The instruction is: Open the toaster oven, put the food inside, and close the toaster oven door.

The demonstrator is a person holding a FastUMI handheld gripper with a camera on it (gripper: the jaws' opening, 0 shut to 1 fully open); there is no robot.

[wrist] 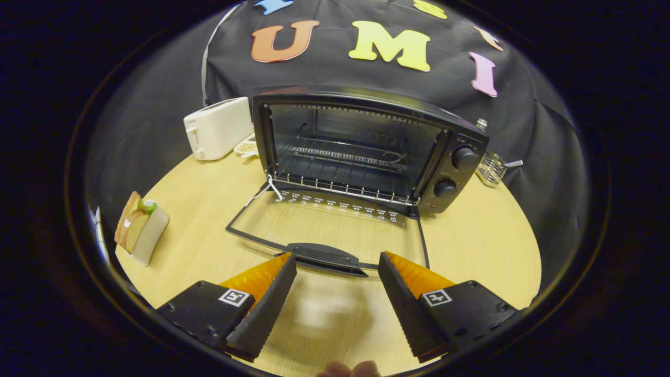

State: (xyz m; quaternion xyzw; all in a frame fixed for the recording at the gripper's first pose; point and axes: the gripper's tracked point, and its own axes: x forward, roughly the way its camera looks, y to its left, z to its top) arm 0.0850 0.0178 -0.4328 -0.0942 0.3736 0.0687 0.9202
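My fingers are spread wide and hold nothing, their tips above the bare table. Just ahead of the tips lies the handle of the glass door, folded flat down on the table. Beyond it stands one black toaster oven, open, with one wire rack inside and two knobs. One sandwich sits well off to my left. One white toaster stands beyond, left of the oven, and a small wire basket sits at the oven's right.
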